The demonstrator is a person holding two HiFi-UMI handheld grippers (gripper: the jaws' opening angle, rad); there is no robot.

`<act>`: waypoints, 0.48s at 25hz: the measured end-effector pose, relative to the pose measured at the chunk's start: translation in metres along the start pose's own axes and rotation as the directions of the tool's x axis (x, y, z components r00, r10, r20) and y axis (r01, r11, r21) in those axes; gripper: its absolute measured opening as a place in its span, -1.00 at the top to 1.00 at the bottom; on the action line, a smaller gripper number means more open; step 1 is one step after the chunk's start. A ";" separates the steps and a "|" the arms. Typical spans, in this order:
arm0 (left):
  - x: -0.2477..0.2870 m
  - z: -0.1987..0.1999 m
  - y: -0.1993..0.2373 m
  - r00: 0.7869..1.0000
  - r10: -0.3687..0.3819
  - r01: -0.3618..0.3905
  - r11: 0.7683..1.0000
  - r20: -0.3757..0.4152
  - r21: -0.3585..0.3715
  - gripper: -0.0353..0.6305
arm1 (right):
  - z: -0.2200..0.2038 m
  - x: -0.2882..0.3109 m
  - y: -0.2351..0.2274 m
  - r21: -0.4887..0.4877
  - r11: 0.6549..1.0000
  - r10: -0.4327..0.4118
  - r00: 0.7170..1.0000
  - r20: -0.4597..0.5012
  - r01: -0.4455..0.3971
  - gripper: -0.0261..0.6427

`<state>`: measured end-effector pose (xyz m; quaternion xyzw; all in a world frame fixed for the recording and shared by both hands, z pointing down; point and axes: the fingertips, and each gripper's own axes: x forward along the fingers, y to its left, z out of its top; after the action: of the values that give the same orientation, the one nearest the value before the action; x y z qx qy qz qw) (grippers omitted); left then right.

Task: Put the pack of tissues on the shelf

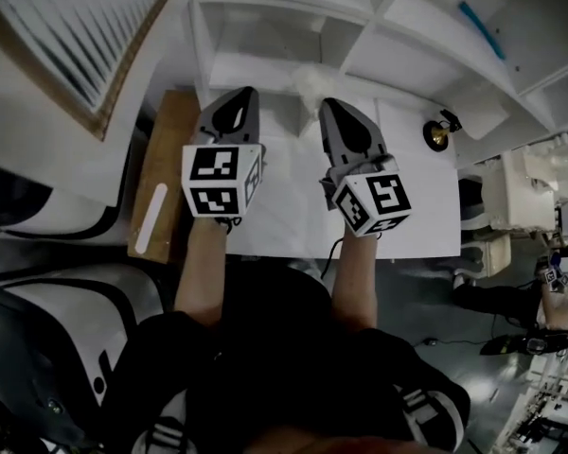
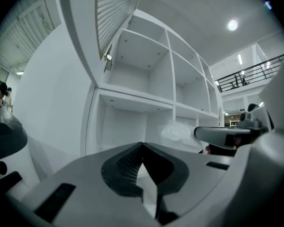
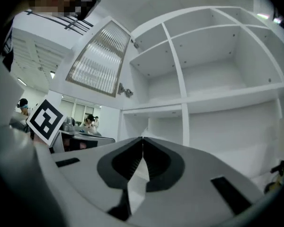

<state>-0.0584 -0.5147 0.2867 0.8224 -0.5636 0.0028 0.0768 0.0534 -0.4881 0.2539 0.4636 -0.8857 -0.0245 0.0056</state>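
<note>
Looking down on a white table (image 1: 426,206) backing onto a white open-fronted shelf (image 1: 256,69). Carrying, near the table's right rear, a small brass-and-black object (image 1: 438,132), type unclear. Holding a clear-wrapped pack of tissues (image 1: 312,81) in a lower compartment of the shelf. Keeping a blue strip (image 1: 481,28) on a higher board, well apart to the right. Flanking the table's left side with a wooden board (image 1: 166,140), itself bearing a white strip (image 1: 152,219) lying lengthwise

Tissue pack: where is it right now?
Head view: the tissue pack lies at the foot of the shelf, just beyond the left gripper and right gripper.
</note>
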 end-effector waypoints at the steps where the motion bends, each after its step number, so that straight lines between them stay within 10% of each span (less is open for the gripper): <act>1: 0.000 0.007 -0.004 1.000 -0.005 0.005 1.000 0.016 0.010 0.86 | 0.008 -0.003 -0.002 -0.002 1.000 -0.006 1.000 0.024 0.006 0.85; 12: -0.009 0.055 -0.011 0.994 0.012 -0.019 0.998 0.104 0.066 0.86 | 0.037 -0.012 -0.007 0.045 0.999 0.012 0.994 0.110 -0.017 0.86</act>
<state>-0.0555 -0.5095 0.2304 0.8193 -0.5727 -0.0206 0.0199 0.0646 -0.4809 0.2169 0.4552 -0.8883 -0.0297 -0.0535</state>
